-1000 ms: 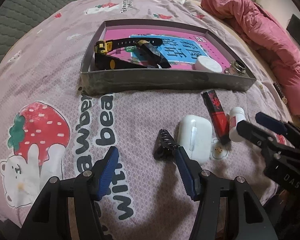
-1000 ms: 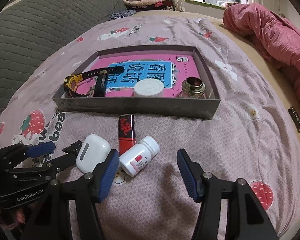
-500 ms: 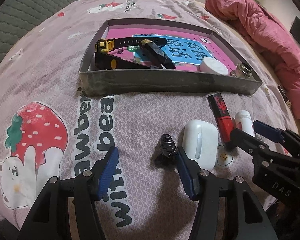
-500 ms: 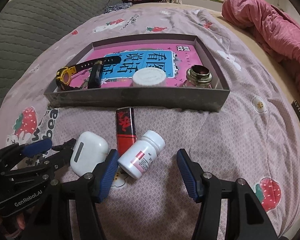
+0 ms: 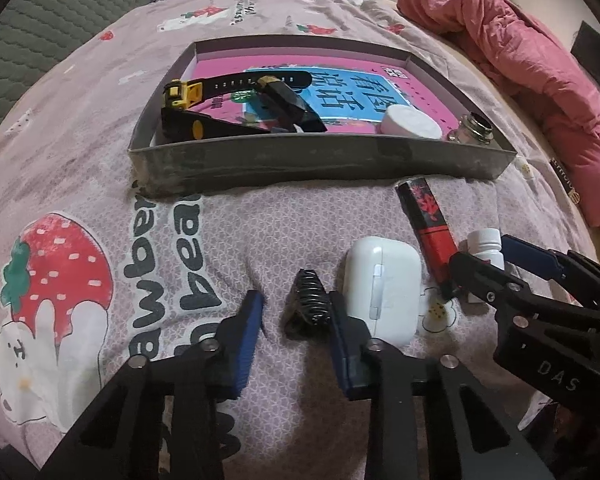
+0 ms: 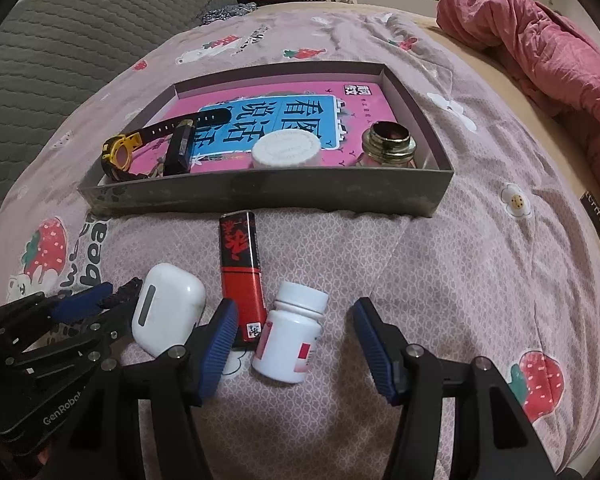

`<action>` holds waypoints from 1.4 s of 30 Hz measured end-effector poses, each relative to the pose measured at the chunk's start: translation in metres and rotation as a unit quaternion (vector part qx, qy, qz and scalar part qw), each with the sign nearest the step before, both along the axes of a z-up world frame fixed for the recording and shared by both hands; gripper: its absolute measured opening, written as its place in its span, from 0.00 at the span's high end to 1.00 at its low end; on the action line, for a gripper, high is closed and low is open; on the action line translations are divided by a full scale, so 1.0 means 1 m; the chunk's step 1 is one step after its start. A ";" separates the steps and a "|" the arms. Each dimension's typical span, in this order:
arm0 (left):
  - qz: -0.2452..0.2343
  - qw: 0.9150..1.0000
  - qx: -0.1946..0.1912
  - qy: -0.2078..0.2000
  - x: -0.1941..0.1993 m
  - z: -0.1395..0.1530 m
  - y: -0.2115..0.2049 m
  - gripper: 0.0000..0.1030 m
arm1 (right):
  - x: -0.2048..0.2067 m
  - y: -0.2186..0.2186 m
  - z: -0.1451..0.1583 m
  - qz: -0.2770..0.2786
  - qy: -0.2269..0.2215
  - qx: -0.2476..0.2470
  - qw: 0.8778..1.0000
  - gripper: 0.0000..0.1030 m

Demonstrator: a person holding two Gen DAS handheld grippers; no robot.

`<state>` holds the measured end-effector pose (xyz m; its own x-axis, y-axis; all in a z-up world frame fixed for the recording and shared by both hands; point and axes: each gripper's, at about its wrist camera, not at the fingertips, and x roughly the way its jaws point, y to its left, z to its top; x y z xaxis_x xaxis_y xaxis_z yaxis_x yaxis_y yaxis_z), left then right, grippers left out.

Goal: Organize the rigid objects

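While both claws gape empty, left claw [image 5: 296,312] closer round hair clip [image 5: 310,304]; right claw [image 6: 296,328] round pill bottle [image 6: 292,338].

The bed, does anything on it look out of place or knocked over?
Four things lie loose on the bedspread in front of the box: a black hair clip, a white earbud case, a red and black tube, and a white pill bottle tipped on its side. Nothing looks spilled or damaged.

On the bed lie a black hair clip [image 5: 309,300], white earbud case [image 5: 382,288], red tube [image 6: 240,268] and white pill bottle [image 6: 292,336], in front of the gray tray [image 6: 268,194].
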<state>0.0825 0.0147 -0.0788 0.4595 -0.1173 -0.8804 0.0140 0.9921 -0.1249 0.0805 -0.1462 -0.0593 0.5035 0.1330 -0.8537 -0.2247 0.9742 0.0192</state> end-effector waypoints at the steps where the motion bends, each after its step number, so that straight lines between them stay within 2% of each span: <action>1: -0.002 1.000 -0.003 0.000 0.001 0.000 0.000 0.73 | 0.000 0.000 0.000 0.000 0.001 0.001 1.000 0.43; 3: -0.005 1.000 -0.009 0.000 0.002 -0.001 0.000 0.78 | 0.000 -0.002 0.000 -0.002 0.000 0.006 1.000 0.46; 4: -0.005 1.000 -0.014 0.000 0.003 -0.002 0.000 0.80 | 0.000 -0.003 0.000 -0.002 0.000 0.009 1.000 0.53; 7: -0.003 1.000 -0.026 0.000 0.004 -0.003 0.003 0.81 | -0.003 -0.006 -0.001 0.000 0.001 0.009 1.000 0.60; 12: -0.002 0.999 -0.034 -0.001 0.005 -0.003 0.006 0.83 | -0.003 -0.005 -0.003 0.006 0.001 0.002 1.000 0.61; 15: -0.002 0.999 -0.036 -0.003 0.003 -0.002 0.006 0.83 | -0.005 -0.002 -0.003 0.012 0.000 -0.004 1.000 0.73; 24: -0.003 0.999 -0.052 -0.010 -0.003 0.003 0.009 0.85 | -0.010 -0.005 0.004 0.018 -0.011 0.004 1.000 0.73; 26: -0.008 0.999 -0.043 -0.017 -0.006 0.007 0.007 0.85 | -0.012 -0.006 0.008 0.017 -0.018 0.004 1.000 0.73; 32: -0.012 0.998 -0.058 -0.027 -0.010 0.013 0.007 0.85 | -0.012 -0.008 0.017 0.019 -0.027 0.017 0.999 0.73; 42: -0.012 0.997 -0.059 -0.041 -0.013 0.024 0.009 0.85 | -0.014 -0.008 0.021 0.022 -0.027 0.024 0.999 0.73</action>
